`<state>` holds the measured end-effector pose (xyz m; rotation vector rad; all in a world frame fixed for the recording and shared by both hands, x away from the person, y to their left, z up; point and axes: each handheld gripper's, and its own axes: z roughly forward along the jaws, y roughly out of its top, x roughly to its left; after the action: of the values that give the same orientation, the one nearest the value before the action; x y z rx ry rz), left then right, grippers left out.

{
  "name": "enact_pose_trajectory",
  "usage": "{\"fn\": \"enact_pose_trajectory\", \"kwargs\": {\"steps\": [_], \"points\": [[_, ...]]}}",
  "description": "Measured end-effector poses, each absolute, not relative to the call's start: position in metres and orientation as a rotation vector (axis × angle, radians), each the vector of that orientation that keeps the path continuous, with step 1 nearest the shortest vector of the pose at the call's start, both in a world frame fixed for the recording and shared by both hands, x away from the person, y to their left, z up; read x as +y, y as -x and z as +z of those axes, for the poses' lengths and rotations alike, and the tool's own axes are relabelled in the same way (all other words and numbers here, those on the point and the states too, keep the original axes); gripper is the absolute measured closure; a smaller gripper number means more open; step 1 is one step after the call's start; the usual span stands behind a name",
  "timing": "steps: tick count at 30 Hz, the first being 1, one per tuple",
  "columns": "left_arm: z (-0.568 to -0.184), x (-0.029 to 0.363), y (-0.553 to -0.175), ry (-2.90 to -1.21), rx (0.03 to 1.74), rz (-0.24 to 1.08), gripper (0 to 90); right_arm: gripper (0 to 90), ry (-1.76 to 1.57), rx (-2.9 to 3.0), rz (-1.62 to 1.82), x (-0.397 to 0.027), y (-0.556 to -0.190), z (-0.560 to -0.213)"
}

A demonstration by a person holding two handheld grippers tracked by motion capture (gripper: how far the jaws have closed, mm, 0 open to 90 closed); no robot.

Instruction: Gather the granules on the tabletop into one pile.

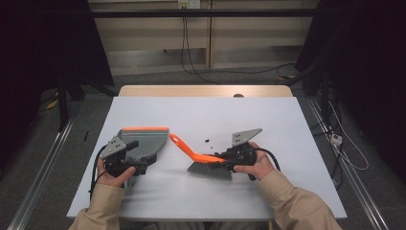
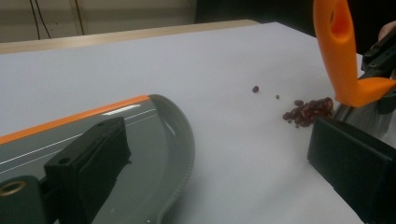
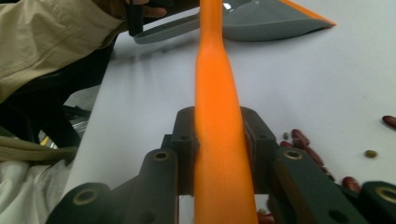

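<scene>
Right tool [image 1: 229,162] clamped on the brush [image 1: 203,160]; left tool [image 1: 143,165] gripping the dustpan [image 1: 143,140] handle.
Sweeping step: you next draw the beans [image 2: 308,111], beside the bristles on the worktop [image 1: 201,120], toward the pan's lip.

No readable writing

Nothing on the dustpan [image 1: 143,139], brush [image 1: 201,160] or bench [image 1: 201,115] is showing any text, label or number.
</scene>
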<state>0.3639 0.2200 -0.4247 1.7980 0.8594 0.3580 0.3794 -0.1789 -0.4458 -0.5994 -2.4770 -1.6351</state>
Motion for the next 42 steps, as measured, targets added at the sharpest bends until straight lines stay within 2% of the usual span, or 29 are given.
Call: {"fn": "enact_pose_trajectory", "kwargs": {"steps": [18, 31, 42], "points": [[-0.425, 0.221, -0.365, -1.795, 0.86, 0.358, 5.2, 71.1, 0.584, -2.53, -1.644, -0.177, -0.409, -0.444], [-0.425, 0.22, -0.364, -1.794, 0.861, 0.354, 5.2, 71.0, 0.683, -2.609, -1.779, -0.193, -0.418, -0.42], [-0.425, 0.222, -0.366, -1.794, 0.867, 0.353, 5.2, 71.0, 0.767, -2.816, -1.732, -0.201, -0.447, -0.435]]}}
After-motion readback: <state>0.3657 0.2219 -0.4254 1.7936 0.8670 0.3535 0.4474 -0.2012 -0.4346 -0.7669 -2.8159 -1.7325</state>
